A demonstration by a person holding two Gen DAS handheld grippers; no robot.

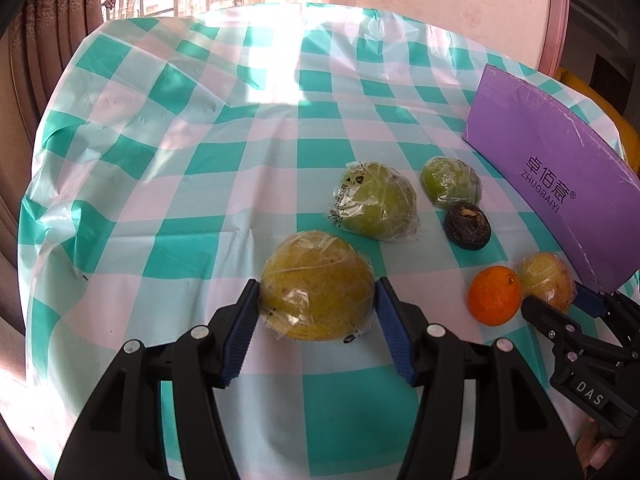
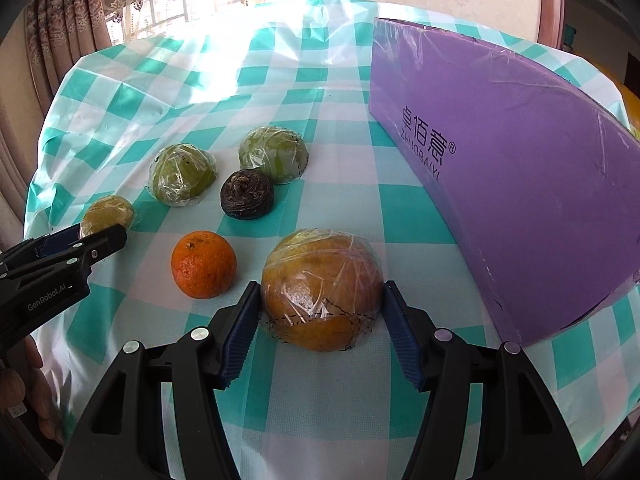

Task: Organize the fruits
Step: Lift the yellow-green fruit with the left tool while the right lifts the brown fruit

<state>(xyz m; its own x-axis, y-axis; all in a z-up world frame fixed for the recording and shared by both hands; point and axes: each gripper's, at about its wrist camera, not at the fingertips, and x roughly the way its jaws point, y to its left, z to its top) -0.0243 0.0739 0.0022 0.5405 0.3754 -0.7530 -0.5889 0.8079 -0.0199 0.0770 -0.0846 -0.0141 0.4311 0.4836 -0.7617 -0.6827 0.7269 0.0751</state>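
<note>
Plastic-wrapped fruits sit in both tongs, ready to go to the purple box.

Left gripper (image 1: pixel 316 300) clamps a wrapped yellow fruit (image 1: pixel 316 284) on the checked tablecloth (image 1: pixel 160 160); right gripper (image 2: pixel 322 300) clamps a wrapped orange-yellow fruit (image 2: pixel 322 284) just beside the purple box (image 2: pixel 520 168). To my eye both pads touch the film, so the grip may slip: lift straight up and slowly, clearing the bare orange (image 2: pixel 203 264) before carrying over the box wall.
</note>
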